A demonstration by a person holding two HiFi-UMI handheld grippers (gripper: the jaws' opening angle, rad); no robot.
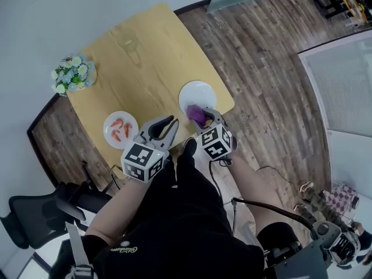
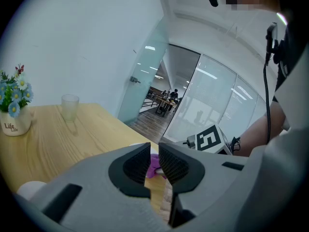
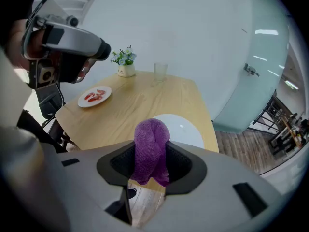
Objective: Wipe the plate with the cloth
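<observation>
The left gripper [image 1: 164, 127] hangs empty, its jaws only a little apart. The right gripper [image 1: 204, 118] is clamped on the purple cloth [image 1: 196, 115], and the white plate [image 1: 195, 92] lies just at its 12 o'clock. It should probably lower the cloth onto the plate and rub in gentle circles.

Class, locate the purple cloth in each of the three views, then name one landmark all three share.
Head view: cloth at centre, in the right gripper, over the near edge of the white plate.
Left gripper view: cloth sliver, lower centre, seen through the jaw gap.
Right gripper view: cloth dead centre, clamped between the jaws.
Shared landmark: flower pot.
</observation>
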